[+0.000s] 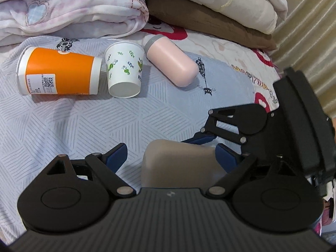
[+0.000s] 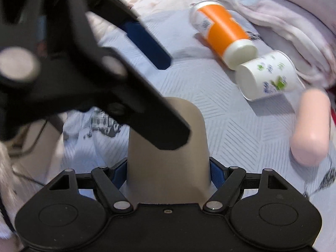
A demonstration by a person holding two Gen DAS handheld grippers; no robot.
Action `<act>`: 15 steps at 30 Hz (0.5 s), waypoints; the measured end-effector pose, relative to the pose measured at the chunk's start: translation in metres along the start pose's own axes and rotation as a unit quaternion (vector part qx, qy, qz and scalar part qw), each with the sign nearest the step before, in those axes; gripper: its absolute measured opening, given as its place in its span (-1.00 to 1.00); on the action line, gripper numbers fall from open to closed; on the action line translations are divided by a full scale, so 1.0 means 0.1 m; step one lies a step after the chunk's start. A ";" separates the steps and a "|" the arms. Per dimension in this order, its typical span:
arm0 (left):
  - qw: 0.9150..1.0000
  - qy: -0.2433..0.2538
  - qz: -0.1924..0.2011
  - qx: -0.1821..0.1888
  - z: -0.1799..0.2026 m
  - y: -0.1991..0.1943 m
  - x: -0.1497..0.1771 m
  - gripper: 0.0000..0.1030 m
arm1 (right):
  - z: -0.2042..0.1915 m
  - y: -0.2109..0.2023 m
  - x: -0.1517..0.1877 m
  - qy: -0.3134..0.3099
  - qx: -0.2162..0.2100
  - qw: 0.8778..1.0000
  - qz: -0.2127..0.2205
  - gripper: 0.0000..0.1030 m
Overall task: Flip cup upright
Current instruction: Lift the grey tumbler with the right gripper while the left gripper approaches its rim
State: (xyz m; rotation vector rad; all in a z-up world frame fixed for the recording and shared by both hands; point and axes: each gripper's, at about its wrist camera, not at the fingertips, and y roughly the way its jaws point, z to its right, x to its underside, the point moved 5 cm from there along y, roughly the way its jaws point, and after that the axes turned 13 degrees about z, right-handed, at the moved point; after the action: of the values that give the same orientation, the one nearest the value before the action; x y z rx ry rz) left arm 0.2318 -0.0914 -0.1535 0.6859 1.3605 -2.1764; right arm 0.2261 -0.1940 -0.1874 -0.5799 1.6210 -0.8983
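A grey-beige cup sits between my right gripper's blue pads, which are shut on its sides. It also shows in the left wrist view, between my left gripper's spread fingers, which are open and do not touch it. My right gripper reaches in from the right there. An orange cup, a white leaf-print cup and a pink bottle lie on their sides on the bed further back.
Folded blankets and a brown pillow are stacked behind the cups. The patterned bedsheet covers the surface. A curtain hangs at the right. My left gripper crosses the right wrist view.
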 end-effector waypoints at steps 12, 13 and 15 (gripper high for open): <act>0.987 0.127 -0.021 0.095 0.12 0.21 -0.12 0.77 | -0.04 -0.45 -0.14 0.007 0.038 0.999 0.017 0.80; 0.985 0.134 -0.025 0.101 0.12 0.24 -0.13 0.77 | -0.08 -0.53 -0.14 0.003 0.049 0.999 0.023 0.80; 0.982 0.147 -0.028 0.112 0.13 0.27 -0.17 0.77 | -0.15 -0.66 -0.12 -0.014 0.091 0.995 0.024 0.80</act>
State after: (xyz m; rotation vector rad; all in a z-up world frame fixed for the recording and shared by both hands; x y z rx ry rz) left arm 0.2594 -0.1112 -0.1561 1.1031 1.2970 -2.3679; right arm 0.2080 -0.2194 -0.1264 -0.4226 1.5041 -0.9855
